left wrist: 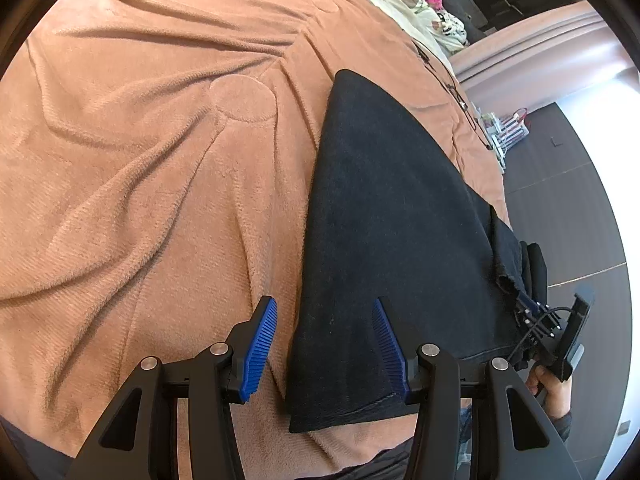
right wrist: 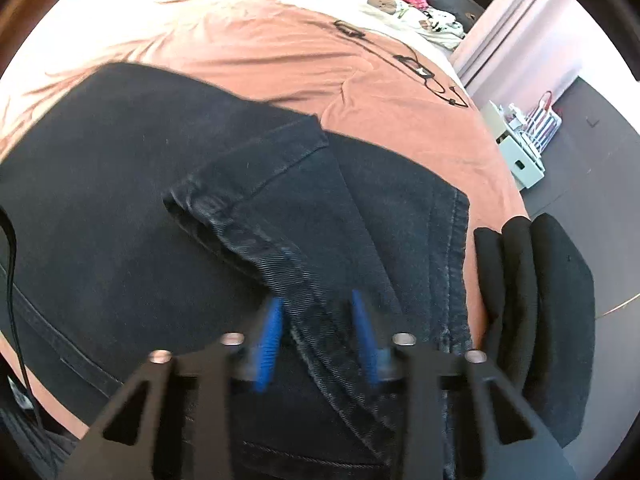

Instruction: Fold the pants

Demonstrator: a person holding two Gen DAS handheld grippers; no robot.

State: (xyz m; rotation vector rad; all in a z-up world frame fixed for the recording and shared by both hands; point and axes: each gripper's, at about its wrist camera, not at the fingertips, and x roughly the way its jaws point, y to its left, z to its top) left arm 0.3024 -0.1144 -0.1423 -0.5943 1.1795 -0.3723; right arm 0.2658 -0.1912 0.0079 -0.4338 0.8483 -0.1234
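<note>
A rumpled orange blanket [left wrist: 140,160] is seen covering the bed. The black pants [left wrist: 392,240] are laid flat on it, right of centre in the left wrist view. The left gripper [left wrist: 324,344] is held with jaws wide apart, empty, over the near edge of the pants. In the right wrist view the pants [right wrist: 120,220] fill the middle, a hemmed leg end folded over on top. The right gripper [right wrist: 318,340] is blurred, its jaws parted astride a denim ridge. Folded black cloth [right wrist: 540,300] is set just right. A white box [right wrist: 520,160] with items inside is seen on the floor.
</note>
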